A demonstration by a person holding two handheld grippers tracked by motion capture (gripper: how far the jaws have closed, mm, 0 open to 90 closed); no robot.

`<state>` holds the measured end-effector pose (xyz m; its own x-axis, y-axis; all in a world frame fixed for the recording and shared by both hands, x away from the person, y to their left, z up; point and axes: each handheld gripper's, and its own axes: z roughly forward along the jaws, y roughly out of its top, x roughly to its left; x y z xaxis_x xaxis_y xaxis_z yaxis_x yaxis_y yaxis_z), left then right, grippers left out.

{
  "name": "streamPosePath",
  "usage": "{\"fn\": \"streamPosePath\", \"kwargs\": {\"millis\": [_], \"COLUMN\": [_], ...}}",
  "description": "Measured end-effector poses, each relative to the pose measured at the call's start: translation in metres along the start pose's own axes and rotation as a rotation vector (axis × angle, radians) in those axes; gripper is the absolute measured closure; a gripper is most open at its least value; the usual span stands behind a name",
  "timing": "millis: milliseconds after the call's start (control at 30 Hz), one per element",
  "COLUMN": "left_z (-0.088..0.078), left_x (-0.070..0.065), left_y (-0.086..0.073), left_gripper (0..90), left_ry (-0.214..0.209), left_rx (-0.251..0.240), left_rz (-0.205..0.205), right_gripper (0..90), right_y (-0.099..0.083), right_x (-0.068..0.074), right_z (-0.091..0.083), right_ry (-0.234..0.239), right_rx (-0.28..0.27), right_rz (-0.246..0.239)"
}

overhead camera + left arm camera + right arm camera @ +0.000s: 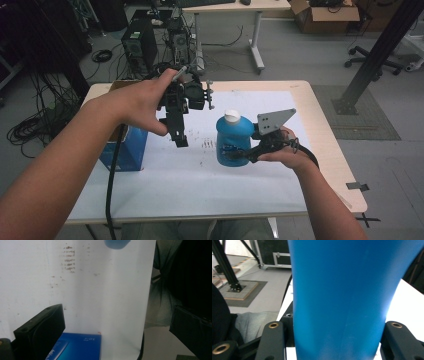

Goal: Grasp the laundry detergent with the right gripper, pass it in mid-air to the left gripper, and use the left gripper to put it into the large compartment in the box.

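My right gripper (239, 156) is clamped on the blue bottle (233, 140), one jaw on each side of its lower body, so the bottle stands upright straight ahead of that gripper. In the right gripper view the bottle (342, 300) sits between my two black jaws and presses against both. My left gripper (180, 137) hangs off to the bottle's far side from my right hand, pointing down at the counter (325, 135), its jaws standing apart with nothing between them. In the left gripper view the bottle (117, 243) is well ahead of those jaws, with a blue box (80, 346) right beneath them.

I cannot tell whether the bottle's base touches the white sheet (200, 175) or is just above it, since my right gripper covers its bottom edge. In the right gripper view the cap and base are cut off, and in the left gripper view I catch just a rounded blue edge at the top border. The print on the bottle is too small to read.

The bottle is bright blue plastic with a white cap (232, 116), broad-bodied, rounded at the shoulder, with small pale markings low on its front.
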<state>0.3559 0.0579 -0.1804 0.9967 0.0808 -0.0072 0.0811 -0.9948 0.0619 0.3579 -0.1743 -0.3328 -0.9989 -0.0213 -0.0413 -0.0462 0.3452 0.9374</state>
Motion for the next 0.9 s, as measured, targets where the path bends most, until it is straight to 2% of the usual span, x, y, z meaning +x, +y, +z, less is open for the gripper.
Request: {"fn": "streamPosePath", "kwargs": {"millis": [233,900], "left_z": [0.000,0.001], "left_x": [-0.001,-0.003], "left_y": [0.001,0.006], "left_gripper": [0.2,0.1], "left_ry": [0.002,0.005], "left_rx": [0.000,0.004], "left_rz": [0.002,0.012], "right_gripper": [45.3,45.3], "right_y": [-0.001,0.002], "right_x": [-0.002,-0.006], "right_z": [0.013,0.041], "right_ry": [0.035,0.071], "right_rx": [-0.009,-0.021], "right_rz": [-0.003,-0.010]}}
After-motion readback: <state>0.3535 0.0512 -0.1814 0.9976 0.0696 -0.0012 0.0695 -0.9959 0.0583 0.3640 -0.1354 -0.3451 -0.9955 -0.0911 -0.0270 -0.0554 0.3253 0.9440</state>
